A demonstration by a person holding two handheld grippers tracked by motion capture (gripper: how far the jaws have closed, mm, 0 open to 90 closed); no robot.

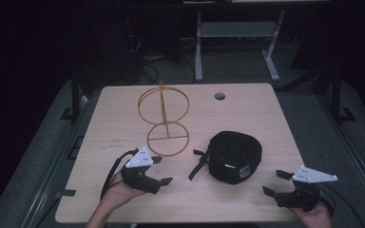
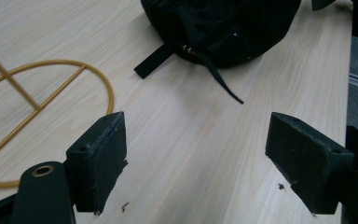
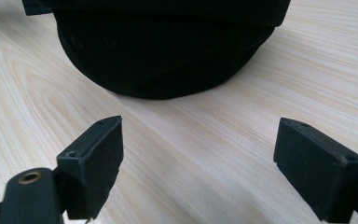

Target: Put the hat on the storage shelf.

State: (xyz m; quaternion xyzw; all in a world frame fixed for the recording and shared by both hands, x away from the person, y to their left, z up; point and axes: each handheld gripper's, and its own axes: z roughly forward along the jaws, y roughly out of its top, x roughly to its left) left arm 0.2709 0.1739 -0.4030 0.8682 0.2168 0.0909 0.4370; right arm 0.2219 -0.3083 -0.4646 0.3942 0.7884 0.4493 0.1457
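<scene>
Black fabric cap [image 1: 234, 156] lies on the pale wood-grain table [image 1: 266, 118], right of centre, between the two hand-held grippers and apart from both. Left gripper [image 1: 159, 171] sits to its left, jaws spread wide and empty; its strap [image 2: 156, 61] and a thin cord point toward that gripper. Right gripper [image 1: 276, 183] rests near the table's front right corner — jaws also wide apart, nothing between them, cap's rounded side just ahead. Gold wire stand with two rings [image 1: 164, 121] stands behind the left gripper. Small white label on the cap — unreadable. Faint print on the table, too small to read.
</scene>
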